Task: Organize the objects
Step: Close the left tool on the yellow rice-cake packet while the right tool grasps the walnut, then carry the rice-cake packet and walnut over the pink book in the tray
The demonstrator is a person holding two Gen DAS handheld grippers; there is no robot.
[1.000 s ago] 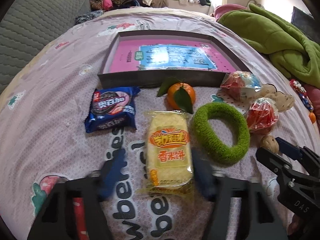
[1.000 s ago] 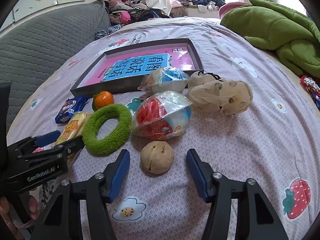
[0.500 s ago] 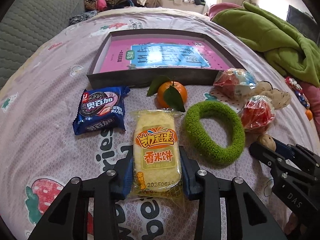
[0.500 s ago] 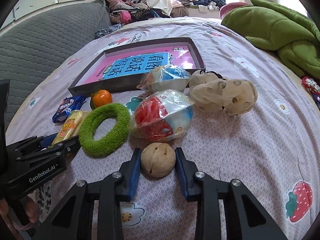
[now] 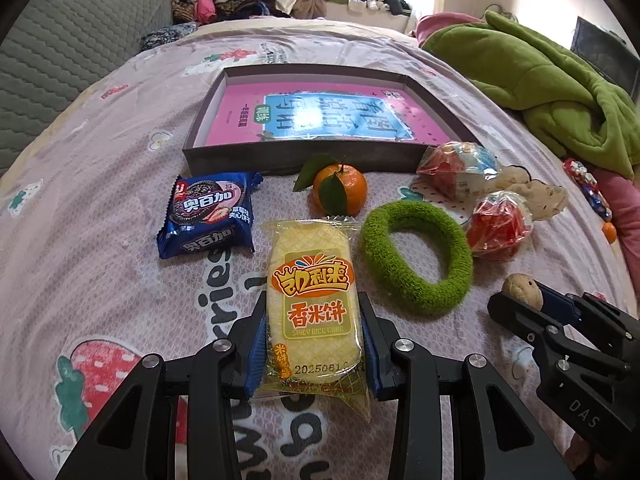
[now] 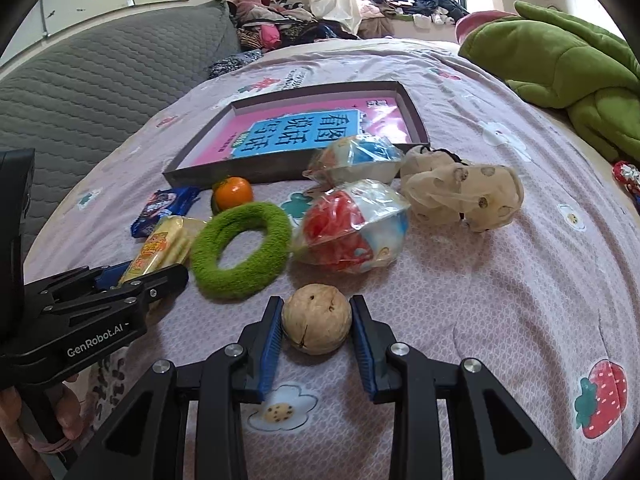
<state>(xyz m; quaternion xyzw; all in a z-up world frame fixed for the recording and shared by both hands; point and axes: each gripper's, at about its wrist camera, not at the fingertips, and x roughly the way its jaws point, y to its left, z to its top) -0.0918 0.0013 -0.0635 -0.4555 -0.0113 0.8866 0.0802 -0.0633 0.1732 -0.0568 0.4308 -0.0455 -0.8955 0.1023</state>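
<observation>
Rice cake packet point(image 5: 314, 312): lies lengthwise on the bedspread point(image 5: 100, 208), at 6 o'clock from the orange point(image 5: 340, 194), its near half between the left claw's pads.
Left claw point(image 5: 314, 340): closed on the packet's long edges, wrapper pinched.
Walnut point(image 6: 317, 318): at 6 o'clock in the right view, resting on the bedspread.
Right claw point(image 6: 317, 340): closed on the walnut, both pads touching its sides.
Tray point(image 5: 200, 160): at 12 o'clock, beyond the orange; probably the goal.
Lift advice: raise both straight up before heading to 12 o'clock, clearing the green ring point(image 5: 416, 256) and the cookie pack point(image 5: 210, 214).
Risk: the packet is held near one end, so it may droop; the round walnut could roll out.
</observation>
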